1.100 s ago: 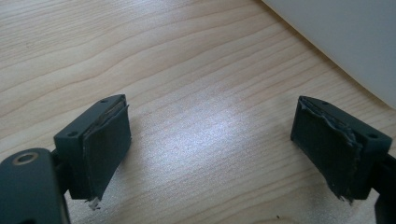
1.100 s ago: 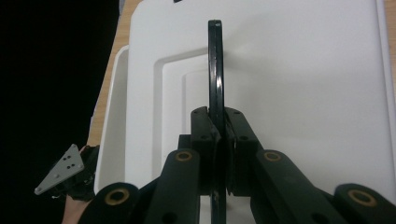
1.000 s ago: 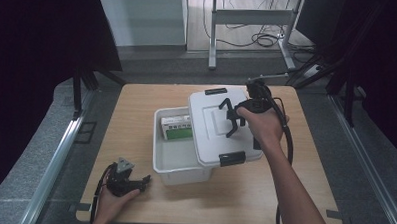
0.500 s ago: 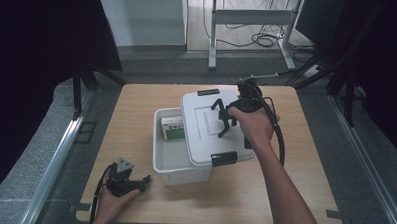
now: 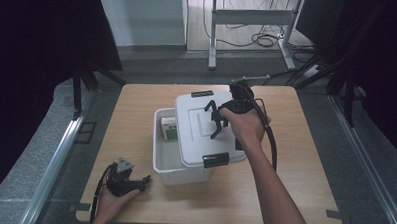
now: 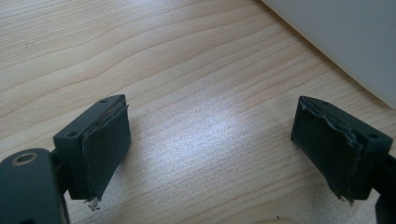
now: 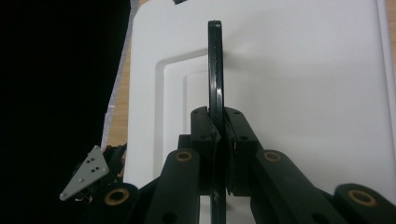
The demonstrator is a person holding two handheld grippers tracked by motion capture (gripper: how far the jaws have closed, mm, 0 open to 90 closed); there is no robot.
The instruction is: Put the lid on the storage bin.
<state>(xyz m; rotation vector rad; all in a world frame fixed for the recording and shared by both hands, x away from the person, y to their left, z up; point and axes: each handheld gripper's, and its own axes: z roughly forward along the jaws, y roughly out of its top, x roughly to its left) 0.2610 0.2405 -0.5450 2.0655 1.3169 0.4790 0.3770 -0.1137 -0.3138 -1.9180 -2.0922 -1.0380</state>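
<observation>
A white box (image 5: 170,167) stands mid-table, with a green and white carton (image 5: 168,129) showing in its uncovered left strip. The white lid (image 5: 195,137) lies slanted over most of the box, a black clip (image 5: 216,160) at its near end. My right gripper (image 5: 215,120) hangs over the lid, shut on its raised black handle (image 7: 215,65); the pads (image 7: 201,128) pinch the thin bar from both sides above the lid (image 7: 303,93). My left gripper (image 5: 134,182) rests at the front left corner of the table, its jaws wide apart (image 6: 210,154) over bare wood beside the box wall (image 6: 355,42).
The wooden table (image 5: 303,195) has free room to the right of the box and along the front. A second black clip (image 5: 201,94) sits at the lid's far end. A cable (image 5: 273,144) trails from the right gripper. Metal table legs and cables stand on the floor behind.
The right hand has carried the lid leftward, so it now covers more of the box and less of the carton shows. The left gripper has stayed put.
</observation>
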